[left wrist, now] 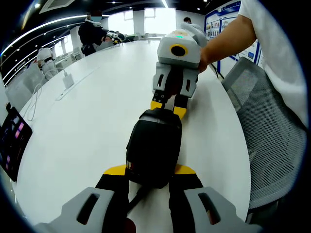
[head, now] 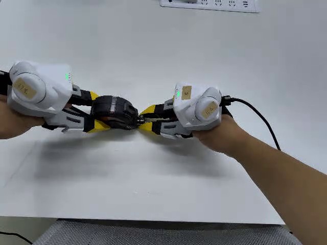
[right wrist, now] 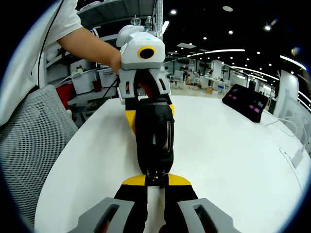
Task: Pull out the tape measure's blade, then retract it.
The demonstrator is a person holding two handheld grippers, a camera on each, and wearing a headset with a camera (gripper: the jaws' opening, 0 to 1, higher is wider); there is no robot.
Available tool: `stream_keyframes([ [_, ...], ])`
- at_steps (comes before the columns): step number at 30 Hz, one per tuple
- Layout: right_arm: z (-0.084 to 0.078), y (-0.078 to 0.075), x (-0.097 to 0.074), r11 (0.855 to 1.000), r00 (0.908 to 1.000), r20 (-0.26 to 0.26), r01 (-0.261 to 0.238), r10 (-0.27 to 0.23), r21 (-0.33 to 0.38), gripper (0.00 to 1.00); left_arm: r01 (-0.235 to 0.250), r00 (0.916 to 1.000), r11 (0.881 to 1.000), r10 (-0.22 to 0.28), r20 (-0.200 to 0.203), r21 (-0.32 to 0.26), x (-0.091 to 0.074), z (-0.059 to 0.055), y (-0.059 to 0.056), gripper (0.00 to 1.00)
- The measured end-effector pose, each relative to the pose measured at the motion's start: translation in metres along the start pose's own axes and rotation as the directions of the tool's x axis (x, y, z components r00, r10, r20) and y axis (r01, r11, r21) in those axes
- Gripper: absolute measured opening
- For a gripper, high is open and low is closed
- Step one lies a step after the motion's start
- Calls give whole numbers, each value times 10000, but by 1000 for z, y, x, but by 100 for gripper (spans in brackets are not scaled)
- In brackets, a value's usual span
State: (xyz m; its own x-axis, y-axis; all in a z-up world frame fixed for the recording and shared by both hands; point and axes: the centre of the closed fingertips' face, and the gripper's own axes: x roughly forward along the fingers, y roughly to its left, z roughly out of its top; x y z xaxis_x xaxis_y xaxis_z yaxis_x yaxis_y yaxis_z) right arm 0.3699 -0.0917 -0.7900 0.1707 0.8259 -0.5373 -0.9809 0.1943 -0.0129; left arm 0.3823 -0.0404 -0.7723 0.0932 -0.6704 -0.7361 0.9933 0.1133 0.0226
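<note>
A black, rounded, rubber-cased tape measure [head: 116,111] hangs between the two grippers over the white tabletop [head: 153,51], near the middle of the head view, and its shadow lies on the surface below.

The left claw [head: 97,111] has black jaws with yellow tips. It is clenched on the tape measure's case from the rear, with one jaw pressed to each side. In the left gripper view the case [left wrist: 154,145] runs straight away from the left claw [left wrist: 150,171] toward the other gripper.

The right claw [head: 147,118] meets the tape measure head-on at its front corner. Its jaws are drawn close together on the small dark end hook [head: 139,119] at the mouth of the case. In the right gripper view the end hook [right wrist: 155,177] sits pinched between the yellow tips of the right claw [right wrist: 156,180], with the tape measure [right wrist: 154,133] standing directly beyond it and the left claw [right wrist: 150,114] gripping its far end. No length of blade shows between the hook and the case.

The right claw [left wrist: 167,108] appears in the left gripper view just past the case's front.

A bare hand [head: 219,133] holds the right gripper. A thin black cable [head: 260,117] trails from that gripper across the tabletop. A white power strip [head: 209,4] lies at the far edge, well apart from the grippers. A grey mesh chair [head: 153,232] shows at the near edge.
</note>
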Motion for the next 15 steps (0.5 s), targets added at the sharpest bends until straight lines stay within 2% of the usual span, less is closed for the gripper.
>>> stream_keyframes([
  [15, -2, 1, -2, 9998, 9999, -104, -4, 2, -213, 8, 44, 10000, 10000, -44, -86, -11, 1, 0, 0, 26],
])
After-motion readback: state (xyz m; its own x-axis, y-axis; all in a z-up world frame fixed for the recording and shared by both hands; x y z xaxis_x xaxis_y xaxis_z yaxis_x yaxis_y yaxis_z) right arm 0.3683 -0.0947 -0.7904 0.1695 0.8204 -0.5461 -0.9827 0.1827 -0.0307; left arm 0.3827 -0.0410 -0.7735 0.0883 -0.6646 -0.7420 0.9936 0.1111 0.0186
